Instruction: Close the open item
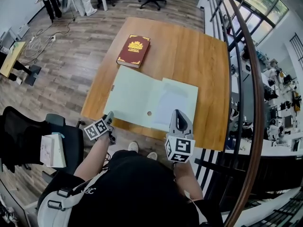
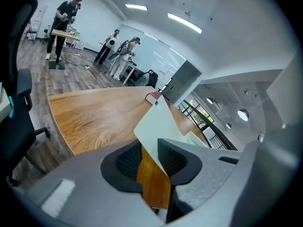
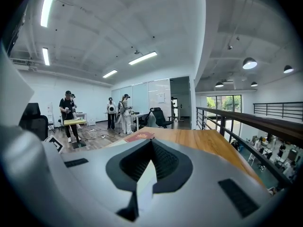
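A pale green folder lies open and flat on the wooden table, with a white sheet in its right half. My left gripper is at the folder's near left corner. In the left gripper view the cover's corner passes between the jaws, lying along the right pad, with bare wood showing on the other side; this gripper is open. My right gripper sits at the right flap's front edge. In the right gripper view a pale strip of the flap fills the narrow gap between the jaws.
A dark red book with a gold emblem lies at the table's far side. A black railing runs along the right of the table. A black chair stands at the near left. People stand far back in the room.
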Available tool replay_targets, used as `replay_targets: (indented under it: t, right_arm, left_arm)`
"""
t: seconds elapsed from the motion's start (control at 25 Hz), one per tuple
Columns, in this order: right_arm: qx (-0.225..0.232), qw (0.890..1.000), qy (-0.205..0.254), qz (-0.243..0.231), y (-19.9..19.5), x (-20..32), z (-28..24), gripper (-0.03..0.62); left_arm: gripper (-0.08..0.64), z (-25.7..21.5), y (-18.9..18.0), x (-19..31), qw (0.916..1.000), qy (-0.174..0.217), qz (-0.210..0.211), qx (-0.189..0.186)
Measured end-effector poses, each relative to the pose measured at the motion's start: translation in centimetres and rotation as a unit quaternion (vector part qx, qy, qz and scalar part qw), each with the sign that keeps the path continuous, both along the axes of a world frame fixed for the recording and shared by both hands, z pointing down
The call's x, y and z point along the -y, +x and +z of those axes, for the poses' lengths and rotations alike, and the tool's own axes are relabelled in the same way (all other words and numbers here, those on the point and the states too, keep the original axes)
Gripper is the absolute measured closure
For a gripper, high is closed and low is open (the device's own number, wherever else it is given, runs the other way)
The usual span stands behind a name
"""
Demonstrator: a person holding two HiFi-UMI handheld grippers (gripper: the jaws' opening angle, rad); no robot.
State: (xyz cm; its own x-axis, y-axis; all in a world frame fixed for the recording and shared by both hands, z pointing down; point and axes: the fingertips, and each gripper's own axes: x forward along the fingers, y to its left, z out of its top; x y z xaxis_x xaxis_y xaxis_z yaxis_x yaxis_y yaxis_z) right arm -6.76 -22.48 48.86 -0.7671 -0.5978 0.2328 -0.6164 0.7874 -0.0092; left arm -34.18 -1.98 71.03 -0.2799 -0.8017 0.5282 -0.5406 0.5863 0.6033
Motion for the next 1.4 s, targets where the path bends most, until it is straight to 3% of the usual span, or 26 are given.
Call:
replay_targets:
  t: [0.04, 0.24, 0.56, 0.92, 1.4]
  right_arm:
    - [-0.001, 1.0, 0.0, 0.002, 0.2, 0.0, 0.0, 0.594]
    - [-0.002, 1.0, -0.004, 0.009, 0.9, -0.2, 0.5, 0.594]
    - [-0.003, 1.0, -0.011, 0.017, 1.4, -0.2, 1.1, 0.594]
    - [-0.005, 0.999, -0.021, 0.045, 3.6, 0.3, 2.1, 0.594]
    - [-0.017, 0.988, -0.041, 0.15, 12.1, 3.6, 4.8, 0.594]
  left_arm:
    - [0.484, -0.1, 0.0, 0.0, 1.0, 0.003, -0.001, -0.002]
    - [0.521, -0.9, 0.1, 0.3, 0.9998, 0.013, 0.01, 0.011]
    - [0.545, -4.4, 0.3, 1.9, 0.9914, 0.01, 0.063, 0.115]
    - [0.552, -10.1, 3.0, 4.8, 0.9626, 0.023, 0.139, 0.231]
    - [0.555, -15.4, 9.3, 8.9, 0.9174, 0.055, 0.237, 0.315]
